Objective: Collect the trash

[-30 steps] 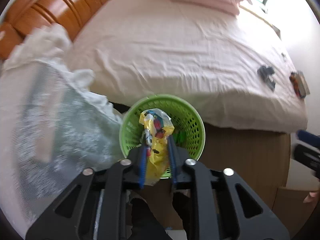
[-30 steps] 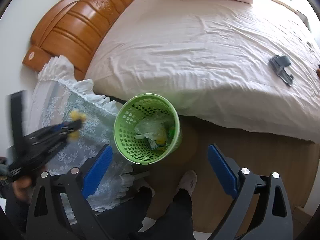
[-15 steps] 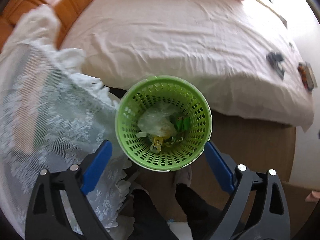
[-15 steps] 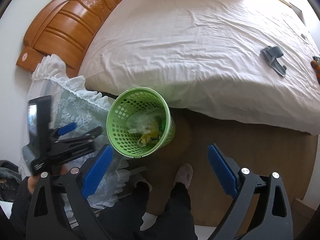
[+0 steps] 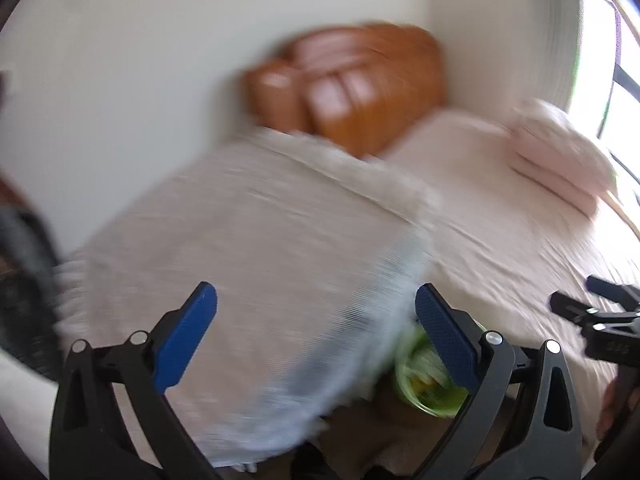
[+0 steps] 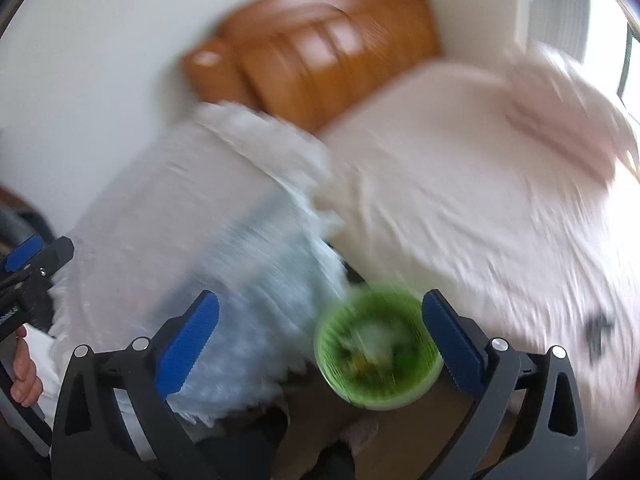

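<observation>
Both views are smeared with motion, so fine detail is lost. On the left, the left gripper (image 5: 316,328) has its jaws opening, blue pads spread wide with nothing between them; under it lies the lace cloth (image 5: 256,264), bare as far as the blur shows. Moving right, the green bin (image 6: 378,354) sits on the floor between cloth and bed (image 6: 460,208), and pale and yellow trash (image 6: 372,350) shows as a blur inside it, so the collected pieces look to be in the bin. On the right, the right gripper (image 6: 320,334) also has its jaws opening, empty, its right pad overlapping the bin's rim in the picture. I read this as the gap between a drop and the next pick. Next move: steady a camera, find a fresh piece. The dark thing (image 6: 598,330) on the bed, far right, is too smeared to name.
</observation>
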